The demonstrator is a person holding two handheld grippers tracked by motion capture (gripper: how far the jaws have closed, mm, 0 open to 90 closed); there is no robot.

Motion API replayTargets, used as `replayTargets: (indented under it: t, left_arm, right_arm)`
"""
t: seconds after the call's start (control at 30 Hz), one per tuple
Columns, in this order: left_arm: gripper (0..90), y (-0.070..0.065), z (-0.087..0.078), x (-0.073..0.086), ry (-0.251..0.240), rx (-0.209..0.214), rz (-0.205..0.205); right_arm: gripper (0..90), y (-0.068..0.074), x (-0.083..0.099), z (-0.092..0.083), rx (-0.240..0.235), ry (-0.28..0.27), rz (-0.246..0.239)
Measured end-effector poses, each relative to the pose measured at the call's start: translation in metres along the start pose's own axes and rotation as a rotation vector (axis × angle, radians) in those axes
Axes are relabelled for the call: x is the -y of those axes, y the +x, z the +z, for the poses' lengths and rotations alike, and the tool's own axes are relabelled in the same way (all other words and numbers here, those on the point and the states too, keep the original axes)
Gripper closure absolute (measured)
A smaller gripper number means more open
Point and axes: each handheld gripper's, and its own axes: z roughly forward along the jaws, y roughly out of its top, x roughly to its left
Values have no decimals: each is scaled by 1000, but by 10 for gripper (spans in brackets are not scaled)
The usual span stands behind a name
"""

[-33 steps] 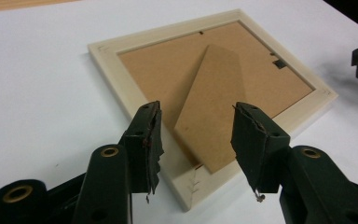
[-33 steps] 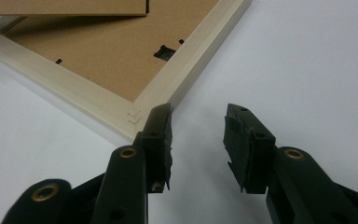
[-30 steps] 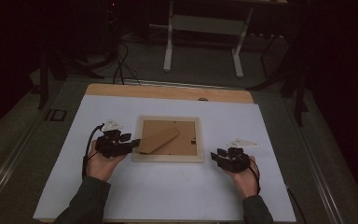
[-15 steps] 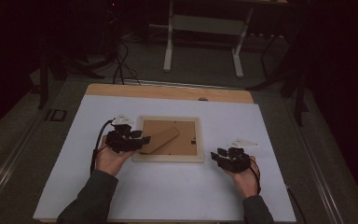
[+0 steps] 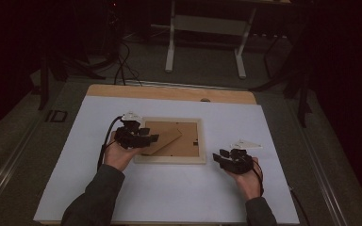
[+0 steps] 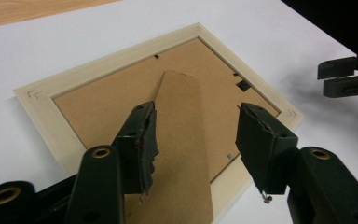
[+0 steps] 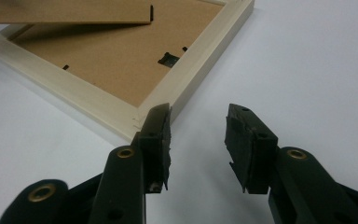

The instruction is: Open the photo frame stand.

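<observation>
— How do the tongs stand?

— The left tongs (image 6: 193, 135) are spread wide with nothing between the jaws. They hang over the frame (image 6: 98, 65), one jaw to each side of the cardboard stand (image 6: 186, 154) on its back. From the high view the left tongs (image 5: 143, 139) sit above the frame's left part, held in the left hand (image 5: 118, 155).

— Are they touching the stand?

— That cannot be told; the jaws appear above it, not closed on it.

— And the right tongs?

— The right tongs (image 7: 198, 135) are also parted and hold nothing. They point at the bare white table (image 7: 307, 70) just beside the frame's near corner (image 7: 140, 116); the left jaw lies close to that corner, though contact is not clear. In the high view the right tongs (image 5: 226, 157) are just off the frame's lower right corner, in the right hand (image 5: 247, 181).

— Where is the frame?

— The frame (image 5: 169, 160) lies face down near the middle of the table (image 5: 264, 127), brown backing (image 6: 112, 107) up. The stand slants across the backing; in the right gripper view its free end (image 7: 74, 11) is raised above the board. A small dark hanger (image 7: 168, 59) sits on the backing near one edge.

— Anything else?

— A wooden strip (image 5: 169, 92) edges the far side of the table.
</observation>
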Motion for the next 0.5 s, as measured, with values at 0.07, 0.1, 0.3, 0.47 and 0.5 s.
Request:
replayTargets:
  t: [0.07, 0.1, 0.3, 0.47, 0.5]
  left_arm:
    - [476, 1, 3, -2, 3, 2, -1]
    - [476, 2, 4, -2, 6, 5, 1]
    - [473, 7, 15, -5, 33, 12, 1]
    - [460, 10, 27, -6, 69, 21, -3]
    - [454, 11, 29, -6, 77, 23, -3]
  right_arm:
    - [603, 0, 0, 0, 2, -2, 5]
    - [607, 0, 0, 0, 5, -2, 6]
    - [617, 0, -1, -1, 6, -11, 15]
    - [617, 1, 0, 0, 2, -11, 12]
    - [617, 1, 0, 0, 1, -9, 9]
